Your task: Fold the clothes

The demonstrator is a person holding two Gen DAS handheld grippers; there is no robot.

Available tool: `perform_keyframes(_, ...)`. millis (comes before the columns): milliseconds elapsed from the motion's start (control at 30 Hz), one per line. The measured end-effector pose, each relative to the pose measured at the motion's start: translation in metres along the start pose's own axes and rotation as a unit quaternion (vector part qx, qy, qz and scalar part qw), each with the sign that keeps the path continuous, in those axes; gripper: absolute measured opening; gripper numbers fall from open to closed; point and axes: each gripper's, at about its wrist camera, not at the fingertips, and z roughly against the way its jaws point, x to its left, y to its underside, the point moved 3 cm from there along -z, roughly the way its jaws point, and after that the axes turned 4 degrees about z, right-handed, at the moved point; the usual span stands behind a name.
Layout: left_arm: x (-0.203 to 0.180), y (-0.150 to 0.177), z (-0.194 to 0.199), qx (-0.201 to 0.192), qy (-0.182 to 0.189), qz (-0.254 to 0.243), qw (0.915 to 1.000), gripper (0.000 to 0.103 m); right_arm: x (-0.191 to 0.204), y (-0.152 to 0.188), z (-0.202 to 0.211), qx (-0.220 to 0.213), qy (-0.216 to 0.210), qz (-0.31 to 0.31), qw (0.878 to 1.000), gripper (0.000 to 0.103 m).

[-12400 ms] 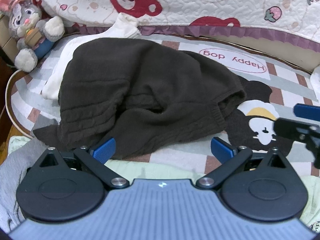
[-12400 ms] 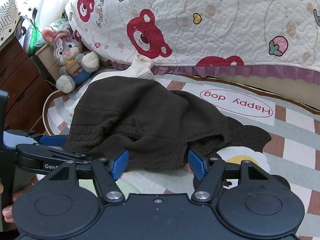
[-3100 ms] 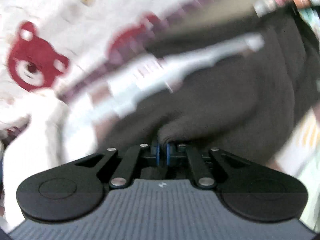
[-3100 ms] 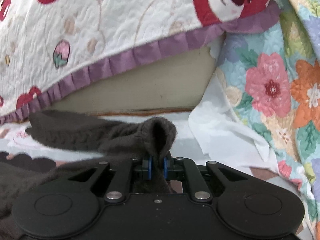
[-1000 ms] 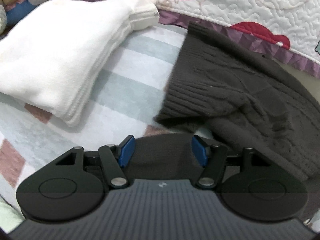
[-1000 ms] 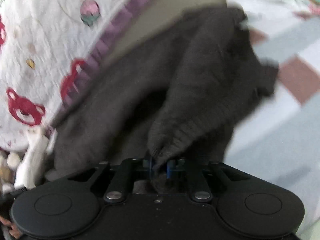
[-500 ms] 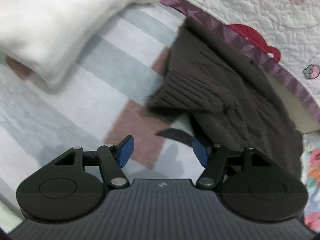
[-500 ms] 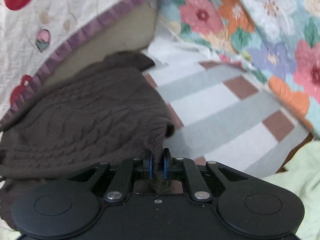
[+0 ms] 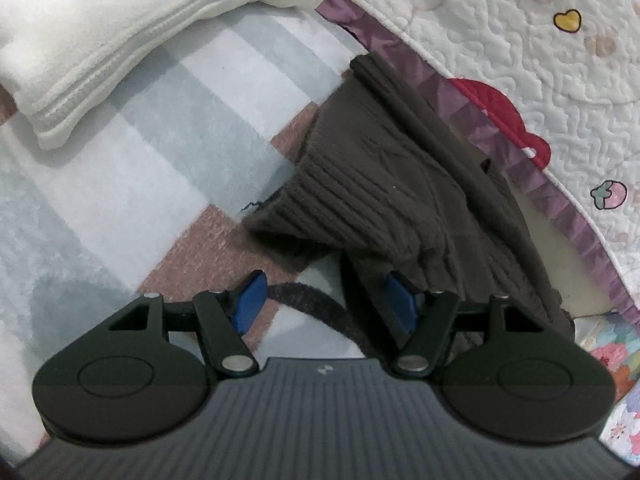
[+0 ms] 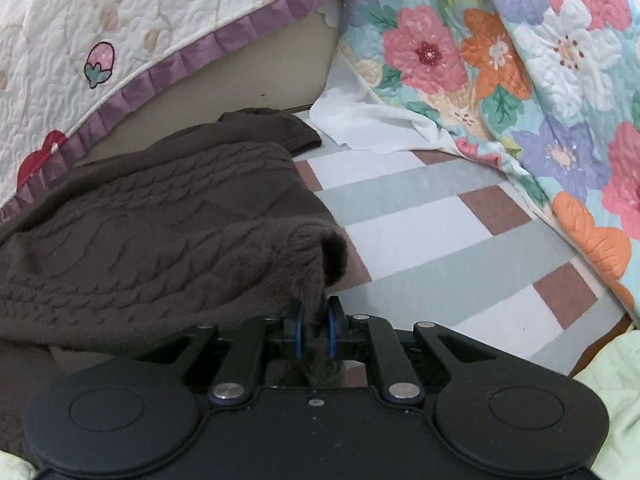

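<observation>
Only the right wrist view shows a grip: the right claw (image 10: 315,330) has its blue pads pinched together on a bunched fold of the brown knit sweater (image 10: 160,236), which rises from the jaws and spreads away to the left. The left wrist view shows the left claw (image 9: 326,300) spread wide with nothing between its pads; the sweater's ribbed hem (image 9: 320,220) lies just ahead of it, and the knit touches or overlaps the right-hand pad.

Under both claws lies a checked rug (image 10: 440,216) of grey, white and brown blocks. A folded white garment (image 9: 112,28) rests on it at the far left, seen only by the left camera. Behind the sweater hangs a cream quilt with red bears and a purple ruffle (image 10: 120,32); a floral quilt (image 10: 520,64) fills the far right, beyond a white cloth (image 10: 360,124).
</observation>
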Motion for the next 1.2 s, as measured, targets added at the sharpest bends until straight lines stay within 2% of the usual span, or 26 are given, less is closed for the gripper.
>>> perform_keyframes(67, 0.001, -0.002, 0.0, -0.015, -0.006, 0.008, 0.9998, 0.066, -0.004, 0.0, -0.002, 0.004, -0.012, -0.013, 1.0, 0.014)
perform_keyframes(133, 0.001, -0.005, -0.001, -0.03, -0.014, 0.012, 0.9994, 0.07, -0.01, 0.002, -0.007, 0.018, -0.047, -0.052, 0.997, 0.02)
perform_keyframes(200, -0.008, -0.007, -0.007, -0.039, -0.027, -0.031, 0.9984, 0.07, -0.016, 0.005, -0.013, 0.033, -0.082, -0.105, 0.991, 0.021)
perform_keyframes(267, -0.013, -0.005, -0.014, -0.044, -0.028, -0.048, 0.9975, 0.07, -0.019, 0.007, -0.016, 0.037, -0.094, -0.134, 0.986, 0.021)
perform_keyframes(333, -0.018, 0.002, -0.017, -0.064, -0.033, -0.059, 0.9956, 0.078, -0.018, 0.01, -0.016, 0.035, -0.095, -0.132, 0.986, 0.022)
perform_keyframes(367, -0.022, 0.006, -0.02, -0.068, -0.039, -0.071, 0.9944, 0.079, -0.016, 0.011, -0.016, 0.037, -0.095, -0.128, 0.987, 0.028)
perform_keyframes(433, -0.03, 0.011, -0.024, -0.076, -0.055, -0.103, 0.9902, 0.08, -0.015, 0.014, -0.018, 0.043, -0.095, -0.13, 0.986, 0.061)
perform_keyframes(500, -0.034, 0.011, -0.029, -0.085, -0.056, -0.115, 0.9881, 0.078, -0.014, 0.021, -0.022, 0.051, -0.096, -0.147, 0.983, 0.063)
perform_keyframes(567, -0.042, 0.011, -0.02, -0.097, -0.055, -0.137, 0.9842, 0.054, -0.01, 0.027, -0.027, 0.056, -0.103, -0.146, 0.982, 0.064)
perform_keyframes(600, -0.047, 0.011, -0.011, -0.105, -0.053, -0.152, 0.9813, 0.025, -0.007, 0.03, -0.03, 0.056, -0.105, -0.142, 0.983, 0.064)
perform_keyframes(633, -0.052, 0.011, -0.002, -0.113, -0.052, -0.167, 0.9781, 0.022, -0.004, 0.031, -0.031, 0.051, -0.109, -0.131, 0.984, 0.047)
perform_keyframes(667, -0.057, 0.011, 0.007, -0.121, -0.05, -0.181, 0.9746, 0.021, 0.0, 0.028, -0.031, 0.039, -0.113, -0.105, 0.987, 0.026)
perform_keyframes(700, -0.062, 0.011, 0.016, -0.129, -0.049, -0.196, 0.9709, 0.02, 0.002, 0.023, -0.03, 0.034, -0.114, -0.083, 0.99, 0.013)
perform_keyframes(733, -0.067, 0.011, 0.025, -0.137, -0.047, -0.21, 0.9669, 0.019, 0.0, 0.015, -0.025, 0.02, -0.115, -0.076, 0.99, 0.012)
perform_keyframes(800, -0.078, 0.011, 0.043, -0.153, -0.044, -0.239, 0.958, 0.018, -0.01, -0.01, 0.001, -0.039, -0.123, -0.084, 0.988, 0.01)
perform_keyframes(867, -0.087, 0.012, 0.062, -0.167, -0.041, -0.264, 0.9491, 0.018, -0.02, -0.039, 0.037, -0.093, -0.109, -0.073, 0.987, 0.005)
perform_keyframes(933, -0.08, 0.013, 0.088, -0.167, -0.032, -0.247, 0.9539, 0.018, -0.032, -0.06, 0.071, -0.138, -0.094, -0.061, 0.984, 0.001)
perform_keyframes(1000, -0.074, 0.015, 0.115, -0.167, -0.023, -0.231, 0.9583, 0.018, -0.043, -0.076, 0.103, -0.155, -0.108, -0.048, 0.981, 0.001)
perform_keyframes(1033, -0.07, 0.016, 0.127, -0.167, -0.02, -0.222, 0.9604, 0.018, -0.046, -0.08, 0.114, -0.154, -0.113, -0.039, 0.981, 0.001)
perform_keyframes(1100, -0.052, 0.022, 0.135, -0.163, -0.03, -0.204, 0.9647, 0.018, -0.046, -0.072, 0.118, -0.112, -0.115, -0.008, 0.987, 0.001)
perform_keyframes(1133, -0.038, 0.024, 0.127, -0.151, -0.051, -0.197, 0.9674, 0.018, -0.046, -0.065, 0.116, -0.088, -0.113, 0.005, 0.99, 0.002)
perform_keyframes(1200, -0.012, 0.028, 0.088, -0.094, -0.105, -0.189, 0.9717, 0.02, -0.045, -0.038, 0.094, -0.038, -0.096, 0.008, 0.995, 0.009)
